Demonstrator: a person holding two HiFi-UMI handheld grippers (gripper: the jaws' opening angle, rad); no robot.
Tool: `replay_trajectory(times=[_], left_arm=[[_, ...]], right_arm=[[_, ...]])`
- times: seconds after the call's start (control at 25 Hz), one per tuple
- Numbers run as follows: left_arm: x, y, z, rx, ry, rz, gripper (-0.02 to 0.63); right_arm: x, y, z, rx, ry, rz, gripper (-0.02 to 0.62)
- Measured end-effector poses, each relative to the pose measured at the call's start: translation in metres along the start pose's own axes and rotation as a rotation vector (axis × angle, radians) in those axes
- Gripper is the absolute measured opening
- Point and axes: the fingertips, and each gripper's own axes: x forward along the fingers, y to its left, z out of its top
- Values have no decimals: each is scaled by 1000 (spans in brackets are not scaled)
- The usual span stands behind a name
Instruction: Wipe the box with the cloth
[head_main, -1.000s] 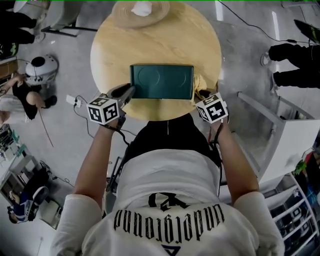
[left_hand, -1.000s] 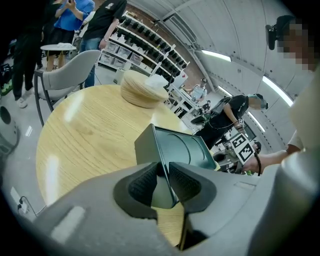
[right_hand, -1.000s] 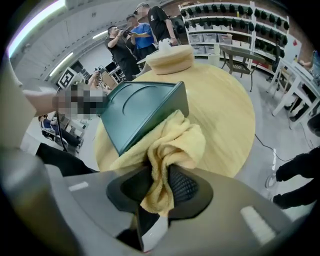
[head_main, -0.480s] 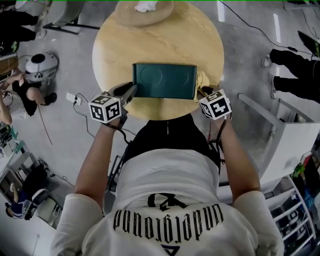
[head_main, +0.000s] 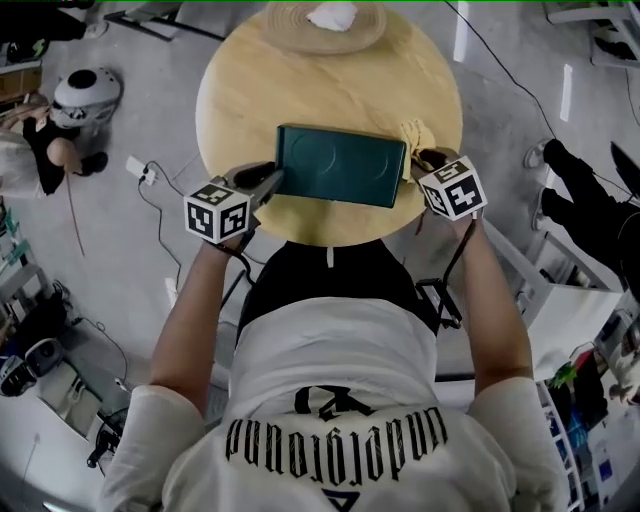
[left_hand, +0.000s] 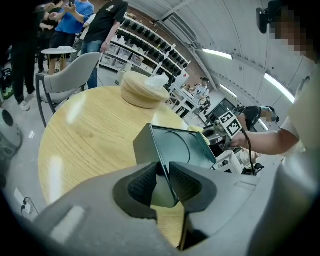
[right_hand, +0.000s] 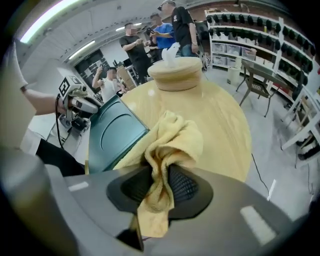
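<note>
A grey, polished floor (head_main: 500, 90) with cables trailing over it runs round the whole scene. At the far left a seated person (head_main: 40, 150) is beside a white domed object with dark patches (head_main: 88, 90), and a white plug block (head_main: 140, 168) lies nearer the table.

The round table (head_main: 300, 90) has a pale, bare wood-grain top. At its far edge stands a woven round dish (head_main: 285, 22) with a crumpled white tissue (head_main: 335, 15) in it.

The left gripper (head_main: 270, 180) reaches in over the near-left rim. Its jaws are closed on the near-left corner of the box (head_main: 340, 165), with the thin wall pinched between the ribbed pads. The dark green box lies flat near the table's near edge, long side across, with a round shape pressed into its lid.

At the box's far-right corner lies the yellow cloth (head_main: 410, 135), bunched up and touching the box's right end. The right gripper (head_main: 424, 160) is clamped on it; a fold stands up beyond the pads and a tail hangs down behind them.

Right of the table are someone's dark trouser legs (head_main: 585, 195) and a white frame (head_main: 555, 290). The gripper views show a workshop hall with long racks of dark items (left_hand: 150, 45), a grey chair (left_hand: 65, 75), standing people (right_hand: 150, 35) and strip lights on a curved ceiling.
</note>
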Motion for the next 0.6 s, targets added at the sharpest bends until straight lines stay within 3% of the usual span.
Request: replay_trajectory(times=[0.32,0.6], left_arm=[[-2,5,3,-33,-3,-9,92],[-6,-7,-8,-55,-44,6,91]], right_arm=[[8,-20,55,-291,95,84,99],[25,29,79,-603,227,285,98]])
